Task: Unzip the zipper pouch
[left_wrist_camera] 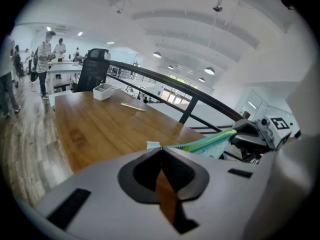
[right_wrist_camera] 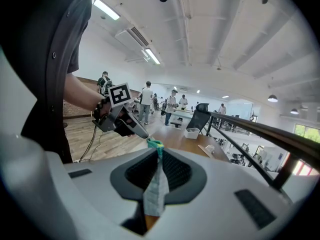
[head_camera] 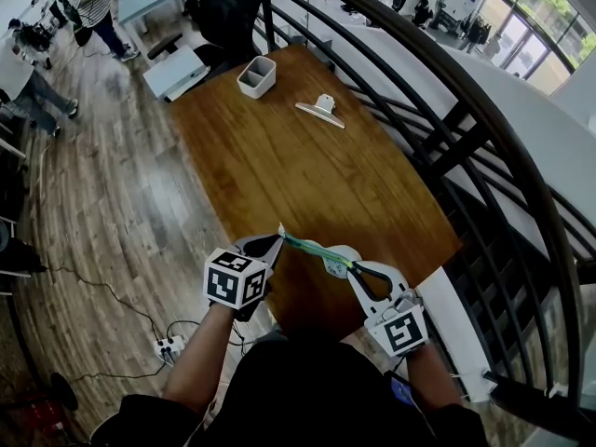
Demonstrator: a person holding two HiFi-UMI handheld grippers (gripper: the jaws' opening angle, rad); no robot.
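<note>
Head view: a pale checked fabric zipper pouch with a teal-green zip band [head_camera: 333, 260] is held in the air over the near edge of the brown wooden table [head_camera: 279, 166], stretched between the left gripper [head_camera: 279, 238] and right gripper [head_camera: 353, 268]. A white rectangular bin [head_camera: 256, 75] and a white clip-shaped piece [head_camera: 321, 110] sit at the far end, well apart and not involved. Left gripper view: the left gripper [left_wrist_camera: 160, 149] has its jaws pressed together on a small pale tab [left_wrist_camera: 153, 145] at the end of the zip band [left_wrist_camera: 205, 141], which runs taut off to the right gripper [left_wrist_camera: 248, 134]. Can't tell if that tab is the slider pull or just an end tab. Right gripper view: the right gripper [right_wrist_camera: 159, 152] pinches the zipper pouch [right_wrist_camera: 154, 191] body, checked fabric hanging between the jaws and the teal edge at the tips, with the left gripper [right_wrist_camera: 142, 133] just beyond. Unzipping looks barely begun, if at all. To do it well: hold the band taut and straight, pull along the zip line rather than across it, and steady the anchoring side. If the tab isn't the slider, regrip first. Risk: the thin tab slips out.
</note>
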